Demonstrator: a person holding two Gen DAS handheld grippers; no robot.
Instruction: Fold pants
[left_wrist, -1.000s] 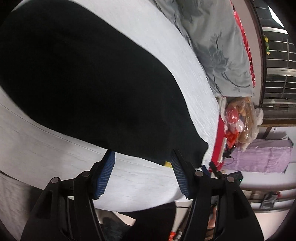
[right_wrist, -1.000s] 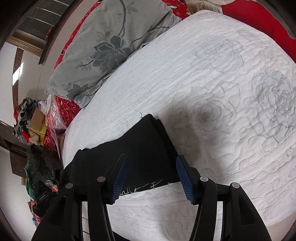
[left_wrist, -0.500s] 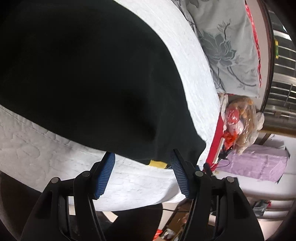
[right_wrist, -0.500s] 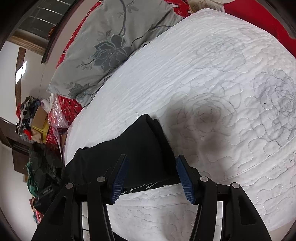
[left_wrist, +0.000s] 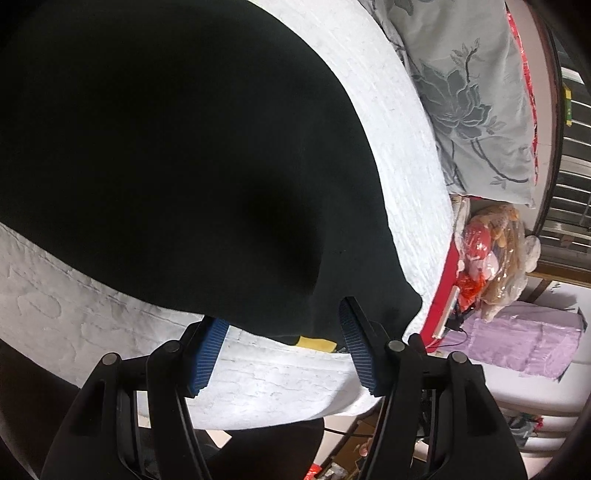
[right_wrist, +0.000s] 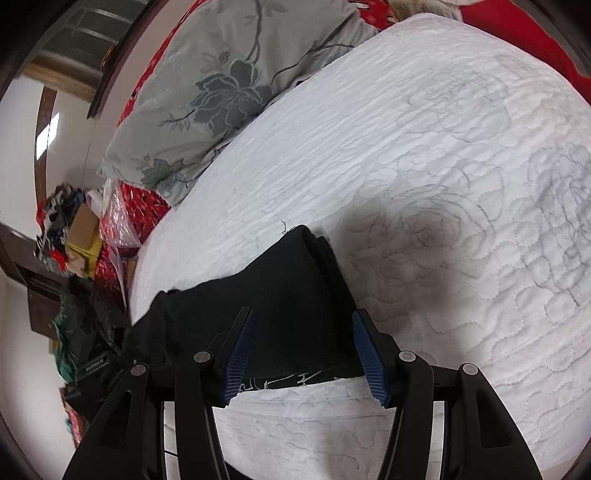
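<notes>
The black pants (left_wrist: 177, 155) lie flat on a white quilted bed (left_wrist: 258, 380) and fill most of the left wrist view. A yellow tag (left_wrist: 316, 341) shows under their near edge. My left gripper (left_wrist: 282, 334) is open, its blue-padded fingers straddling that edge near the pants' corner. In the right wrist view the pants (right_wrist: 288, 295) show a folded end with white lettering (right_wrist: 291, 380) along the near edge. My right gripper (right_wrist: 303, 349) is open with its fingers on either side of that end.
A grey floral pillow (right_wrist: 236, 85) lies at the head of the bed on a red sheet (right_wrist: 517, 22). Beyond the bed edge are plastic bags (left_wrist: 495, 254), a purple cloth-covered thing (left_wrist: 524, 339) and a clothes pile (right_wrist: 70, 236). The bed's near edge (right_wrist: 332, 435) is right below my grippers.
My left gripper has moved in closer over the pants, whose edge now sits between its fingers. My right gripper has crept slightly forward over the pants' end. Both stay open.
</notes>
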